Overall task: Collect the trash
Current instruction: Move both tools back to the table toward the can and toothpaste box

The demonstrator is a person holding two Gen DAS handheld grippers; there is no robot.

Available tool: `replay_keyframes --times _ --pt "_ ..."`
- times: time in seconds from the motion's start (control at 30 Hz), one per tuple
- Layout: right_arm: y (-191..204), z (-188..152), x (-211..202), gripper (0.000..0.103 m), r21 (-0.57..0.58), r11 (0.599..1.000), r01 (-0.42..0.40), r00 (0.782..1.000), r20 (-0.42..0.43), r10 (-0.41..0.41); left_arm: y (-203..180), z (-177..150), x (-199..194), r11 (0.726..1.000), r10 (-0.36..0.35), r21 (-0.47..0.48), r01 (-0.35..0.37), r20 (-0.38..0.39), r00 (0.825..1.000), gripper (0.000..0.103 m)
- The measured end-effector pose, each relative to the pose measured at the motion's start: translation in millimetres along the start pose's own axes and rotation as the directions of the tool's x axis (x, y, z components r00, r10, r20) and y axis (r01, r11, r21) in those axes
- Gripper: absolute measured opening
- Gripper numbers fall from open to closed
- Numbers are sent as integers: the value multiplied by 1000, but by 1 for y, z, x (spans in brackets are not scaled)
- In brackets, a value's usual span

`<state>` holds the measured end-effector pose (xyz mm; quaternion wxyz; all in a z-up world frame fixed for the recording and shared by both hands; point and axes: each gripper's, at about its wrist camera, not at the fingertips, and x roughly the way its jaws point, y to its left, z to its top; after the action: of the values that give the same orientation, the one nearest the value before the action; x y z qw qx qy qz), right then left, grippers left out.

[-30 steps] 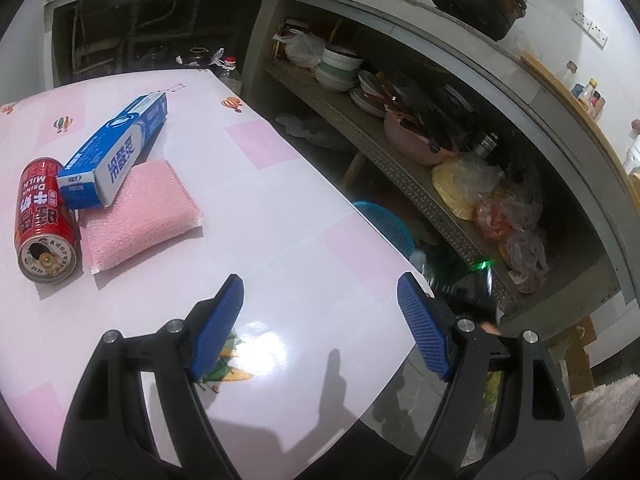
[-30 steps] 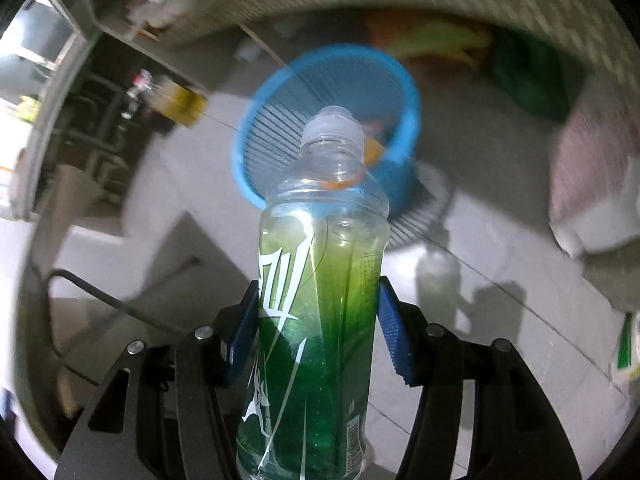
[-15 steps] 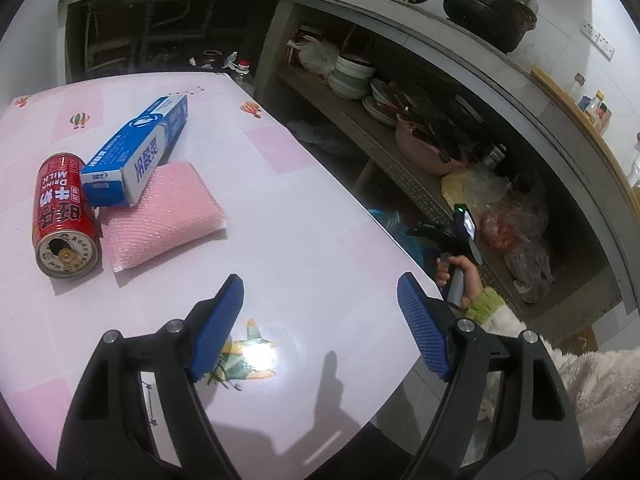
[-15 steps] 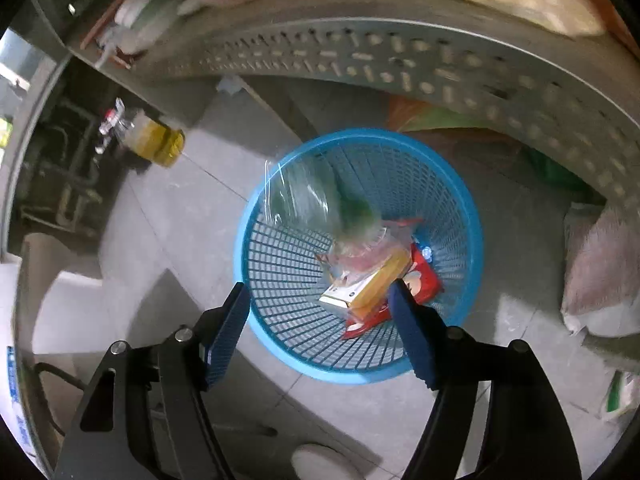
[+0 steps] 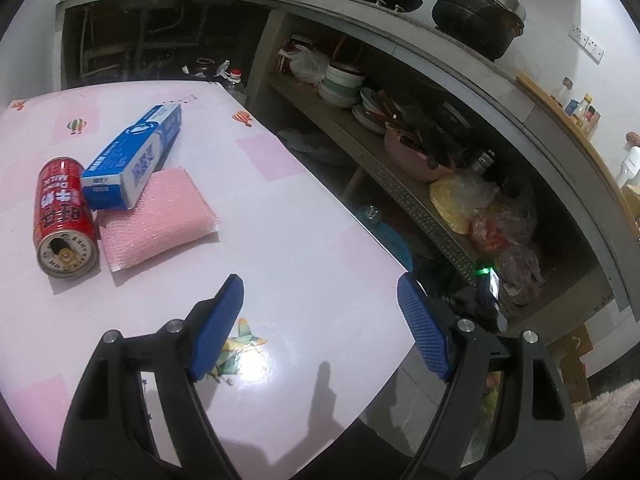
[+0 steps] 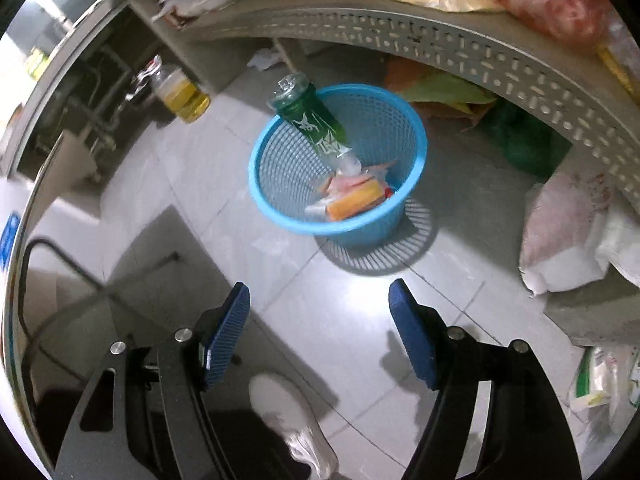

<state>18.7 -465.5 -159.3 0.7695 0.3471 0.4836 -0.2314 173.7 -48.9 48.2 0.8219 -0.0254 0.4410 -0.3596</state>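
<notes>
Blue plastic mesh basket sits on the grey tiled floor, below the perforated metal shelf. Green clear plastic bottle lies inside it, neck down, base sticking up over the far rim, tilted. Orange and red wrappers lie at the basket bottom, touching the bottle neck.

Right gripper, black arms with blue ribbed pads, hangs over the floor near the basket, pointing down. Its jaws have just been opening; they stand wide apart with nothing between them. White shoe of the person shows at the lower edge, between the gripper arms.

Left gripper, same build, hovers over the near corner of the pink patterned table. Jaws spread wide, empty, pads touching nothing.

On the table, well apart from the left gripper: red drink can on its side, open top facing the camera; pink rectangular scrub sponge just beside it; blue and white toothpaste box resting partly on the sponge and touching the can. Black pot stands on the counter above the shelf of bowls.
</notes>
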Motion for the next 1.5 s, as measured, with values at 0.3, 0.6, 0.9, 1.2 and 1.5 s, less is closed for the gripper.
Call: replay_keyframes --times 0.3,0.6,0.9,1.2,1.5 --pt "24 -33 -54 80 -66 997 50 995 84 -44 11 -18 -25 999 23 -28 -22 39 999 75" --pt "68 -42 -111 93 -120 985 124 973 208 -97 28 -32 -51 997 55 -56 -51 86 995 78" --pt "131 -45 -175 96 -234 923 305 893 408 -192 54 -41 -65 991 97 -100 -87 99 990 79" --pt "204 -52 -206 96 -411 867 283 863 504 -42 90 -53 -87 969 200 -170 -181 102 975 79" --pt "267 -62 -188 96 -584 811 -33 923 293 250 122 -33 -88 948 228 -245 -201 87 970 80"
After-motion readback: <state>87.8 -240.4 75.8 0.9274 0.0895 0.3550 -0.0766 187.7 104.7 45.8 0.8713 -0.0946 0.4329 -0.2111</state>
